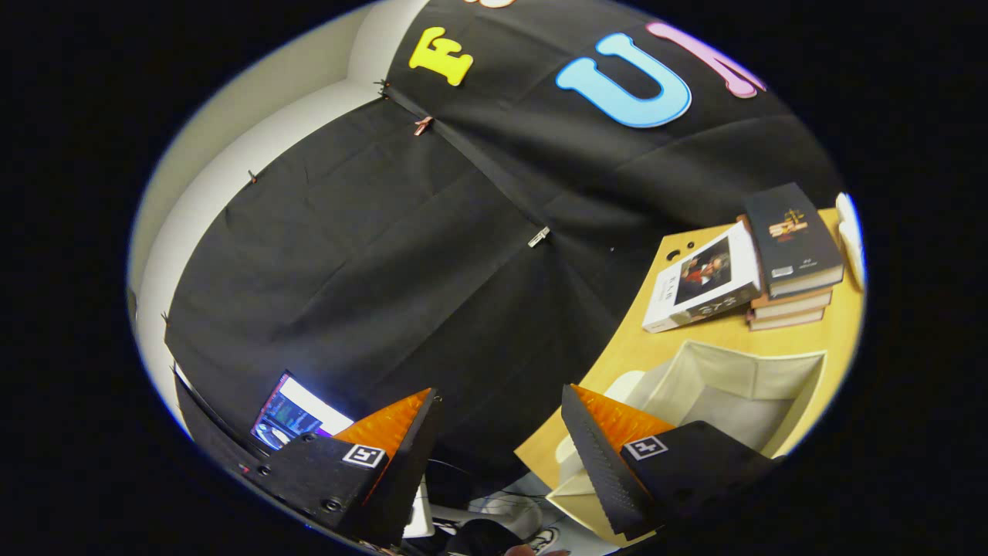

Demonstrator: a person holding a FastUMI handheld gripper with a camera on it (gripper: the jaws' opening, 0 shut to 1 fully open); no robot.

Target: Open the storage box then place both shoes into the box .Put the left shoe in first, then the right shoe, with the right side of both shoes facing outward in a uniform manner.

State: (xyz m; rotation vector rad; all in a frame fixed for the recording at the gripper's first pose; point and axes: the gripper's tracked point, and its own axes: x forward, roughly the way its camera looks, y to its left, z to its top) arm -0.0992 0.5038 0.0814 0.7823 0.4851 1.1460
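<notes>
- Already open: storage box [741, 386] sits on the wooden table [695, 340], just beyond the right finger, mouth facing up.
- Looks like soft fabric, light, walls likely to sag; best gripped at a stiffer rim edge, by judgement.
- Shoe [544, 538] with laces glimpsed low between the fingers, near the floor; probably light, heel collar a fair hold.
- Gripper [502, 421] spread wide, holding nothing.
- Stacked books [787, 255] behind the box; black cloth wall beyond, lit screen [293, 417] beside the left finger.
</notes>
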